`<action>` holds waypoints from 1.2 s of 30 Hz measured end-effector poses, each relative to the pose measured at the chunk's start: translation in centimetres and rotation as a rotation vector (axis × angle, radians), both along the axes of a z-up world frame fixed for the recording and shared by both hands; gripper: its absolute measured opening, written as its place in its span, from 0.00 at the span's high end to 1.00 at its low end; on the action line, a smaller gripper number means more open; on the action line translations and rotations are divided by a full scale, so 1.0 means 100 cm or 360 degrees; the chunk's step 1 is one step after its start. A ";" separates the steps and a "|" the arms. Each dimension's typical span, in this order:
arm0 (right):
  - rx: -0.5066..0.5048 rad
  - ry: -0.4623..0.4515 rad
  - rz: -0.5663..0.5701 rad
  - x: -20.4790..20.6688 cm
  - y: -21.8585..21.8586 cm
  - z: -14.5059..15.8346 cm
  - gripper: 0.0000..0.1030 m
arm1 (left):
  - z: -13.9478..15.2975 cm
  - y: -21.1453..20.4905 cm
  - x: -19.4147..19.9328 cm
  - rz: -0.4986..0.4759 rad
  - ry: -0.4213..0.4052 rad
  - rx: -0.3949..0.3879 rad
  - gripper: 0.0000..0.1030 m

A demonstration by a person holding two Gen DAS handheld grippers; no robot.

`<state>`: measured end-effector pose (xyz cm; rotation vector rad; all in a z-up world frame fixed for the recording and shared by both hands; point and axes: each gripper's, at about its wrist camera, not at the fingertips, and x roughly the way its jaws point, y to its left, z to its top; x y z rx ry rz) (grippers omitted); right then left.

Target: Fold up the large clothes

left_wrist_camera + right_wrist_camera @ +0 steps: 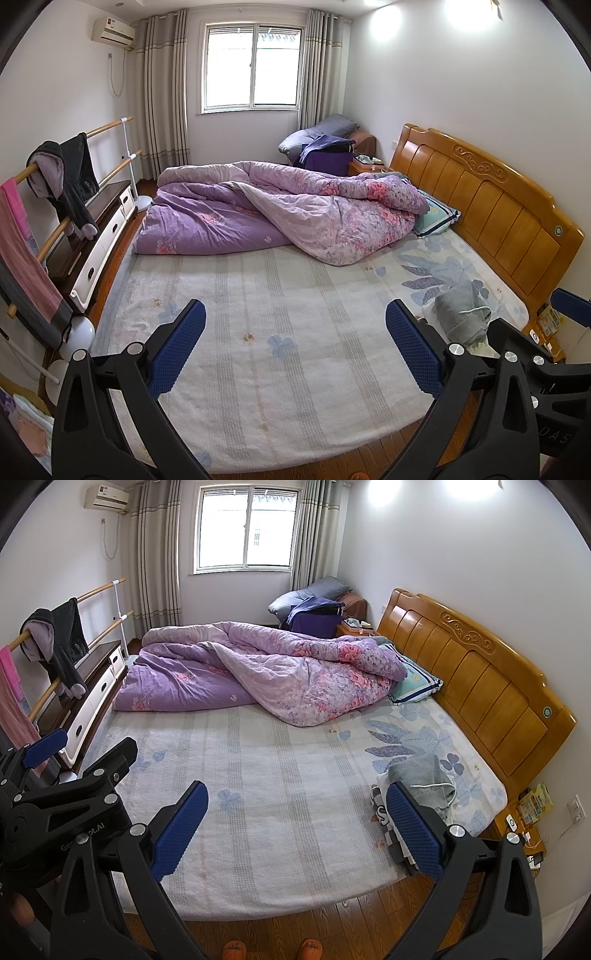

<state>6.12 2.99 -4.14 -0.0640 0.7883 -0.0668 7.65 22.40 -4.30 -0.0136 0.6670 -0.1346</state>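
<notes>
The bed is standing with its headboard against the right wall. A quilt is lying bunched across the bed's far half, partly covering a pillow beside the headboard. Folded clothes are sitting at the bed's near right corner. A rail carrying hung garments is running along the left wall, with a cabinet standing between it and the bed. A window is sitting in the far wall, behind the bed.

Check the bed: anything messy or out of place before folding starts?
Yes. The purple floral quilt lies bunched along the far side, partly over the pillow. A grey garment sits crumpled near the headboard, atop a patterned cloth. Both grippers, left and right, are open and empty.
</notes>
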 end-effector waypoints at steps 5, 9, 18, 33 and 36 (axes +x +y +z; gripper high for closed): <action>-0.0001 0.0001 -0.0001 -0.001 0.002 0.000 0.09 | 0.000 0.000 0.000 -0.0001 0.0000 0.0001 0.05; 0.0002 0.0003 -0.0002 0.000 0.001 0.000 0.09 | 0.000 0.000 0.001 -0.0002 0.0000 0.0001 0.05; 0.0004 0.0003 0.0000 0.001 -0.001 0.001 0.09 | 0.001 0.000 0.001 -0.0003 0.0000 0.0001 0.05; 0.0006 0.0004 -0.0005 0.000 0.000 0.000 0.09 | 0.000 -0.001 -0.001 -0.0003 -0.0016 0.0006 0.05; 0.0010 0.0005 -0.0005 0.000 0.001 -0.001 0.09 | 0.000 -0.001 -0.002 -0.0002 -0.0018 0.0004 0.05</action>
